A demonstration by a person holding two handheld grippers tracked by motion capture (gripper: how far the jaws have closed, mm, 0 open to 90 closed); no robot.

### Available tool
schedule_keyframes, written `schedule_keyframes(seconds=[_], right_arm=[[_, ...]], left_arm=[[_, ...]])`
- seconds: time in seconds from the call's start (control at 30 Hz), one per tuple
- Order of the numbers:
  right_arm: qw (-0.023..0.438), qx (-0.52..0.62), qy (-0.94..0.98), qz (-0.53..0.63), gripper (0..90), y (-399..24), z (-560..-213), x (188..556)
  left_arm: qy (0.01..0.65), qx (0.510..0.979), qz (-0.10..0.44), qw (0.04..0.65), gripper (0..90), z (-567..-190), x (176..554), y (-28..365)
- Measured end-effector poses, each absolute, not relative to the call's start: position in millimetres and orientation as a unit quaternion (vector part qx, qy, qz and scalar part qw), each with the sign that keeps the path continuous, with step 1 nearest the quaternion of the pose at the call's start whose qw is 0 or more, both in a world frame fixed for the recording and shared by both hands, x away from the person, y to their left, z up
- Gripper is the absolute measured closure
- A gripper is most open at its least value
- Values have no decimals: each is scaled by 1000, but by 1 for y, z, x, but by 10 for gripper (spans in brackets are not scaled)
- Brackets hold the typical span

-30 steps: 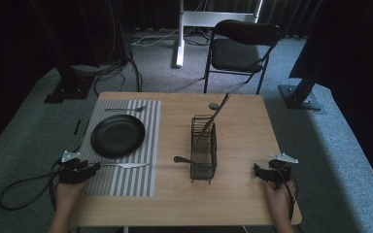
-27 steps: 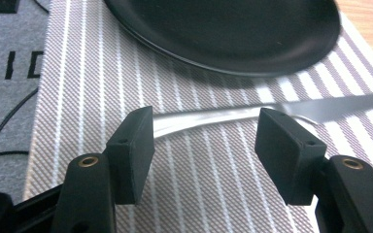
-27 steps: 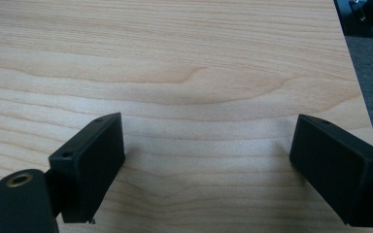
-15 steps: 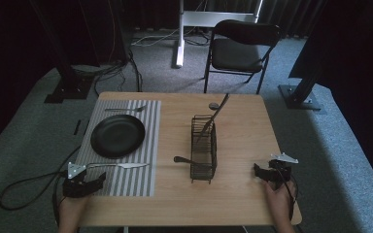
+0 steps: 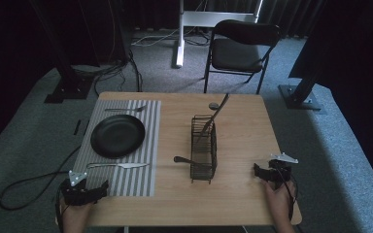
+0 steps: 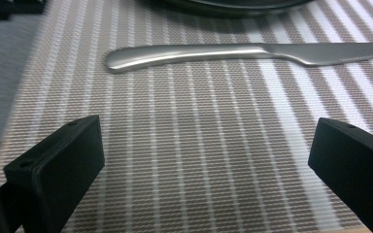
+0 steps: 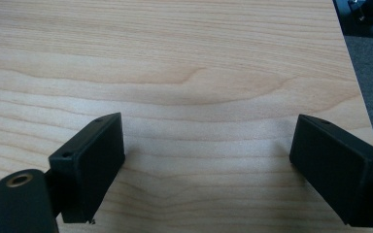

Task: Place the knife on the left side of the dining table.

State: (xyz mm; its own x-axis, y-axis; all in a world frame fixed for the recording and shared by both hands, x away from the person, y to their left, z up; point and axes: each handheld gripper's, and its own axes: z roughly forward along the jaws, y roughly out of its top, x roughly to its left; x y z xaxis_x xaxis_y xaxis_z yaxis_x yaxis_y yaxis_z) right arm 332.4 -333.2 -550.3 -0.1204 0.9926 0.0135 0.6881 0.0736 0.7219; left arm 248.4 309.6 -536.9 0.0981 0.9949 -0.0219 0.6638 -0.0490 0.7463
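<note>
Knife on striped placemat ahead of spread left tongs, right tongs spread over bare table

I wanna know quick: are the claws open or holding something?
Left claw: open, holding nothing, over the striped mat.
Right claw: open, holding nothing.

High view dim, surroundings near black; wooden table lit softly from above. Gripper views brighter: knife shows mild glare, near black jaws soft-focus, faint shadows under them on the wood.
</note>
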Motion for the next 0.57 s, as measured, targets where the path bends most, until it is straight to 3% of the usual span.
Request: schedule_keyframes(seconds=[0.27,0.57], right_arm=[[256,612,687,298,117,-333,-550,332],[256,612,687,298,117,-333,-550,332]], left_arm=[[611,650,342,294,0,-538,246,313],[624,637,349,288,0,-539,245,320]])
